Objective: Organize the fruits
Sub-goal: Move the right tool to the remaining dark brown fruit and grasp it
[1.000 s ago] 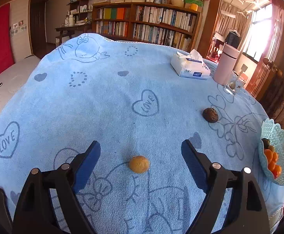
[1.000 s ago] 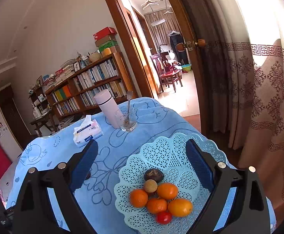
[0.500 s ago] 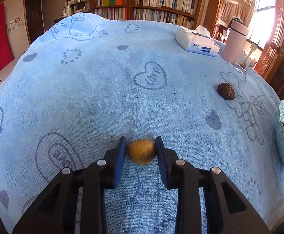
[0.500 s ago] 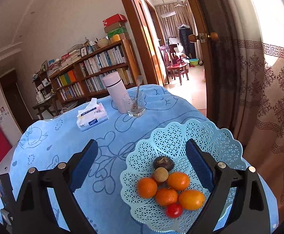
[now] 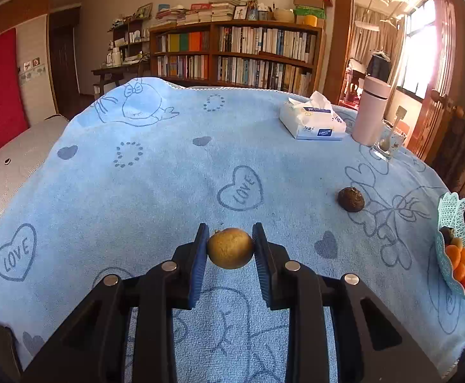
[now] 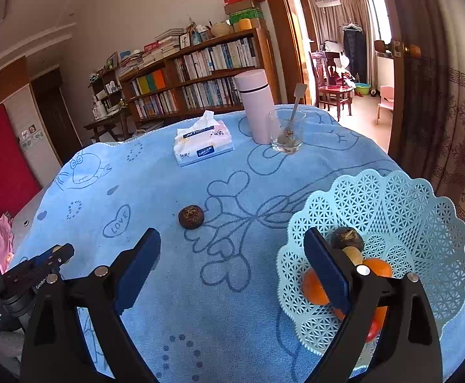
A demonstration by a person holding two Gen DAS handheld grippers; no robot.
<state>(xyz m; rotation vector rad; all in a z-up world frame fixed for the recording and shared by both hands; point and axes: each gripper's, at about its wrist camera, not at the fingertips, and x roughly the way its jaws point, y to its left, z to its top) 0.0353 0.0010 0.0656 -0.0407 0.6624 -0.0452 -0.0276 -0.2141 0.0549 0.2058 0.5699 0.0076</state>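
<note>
- Left gripper (image 5: 230, 249) has its blue fingers (image 5: 199, 257) clamped on a small tan fruit (image 5: 230, 248), one pad on each side, above the blue cloth (image 5: 168, 175) on the counter
- Right gripper (image 6: 231, 263) has its fingers spread wide, holding nothing, its right finger over the basket (image 6: 408, 223) rim
- Dark fruit (image 6: 191, 216) lies alone on the cloth, left of the basket (oranges (image 6: 315, 287) and other fruit inside)
</note>
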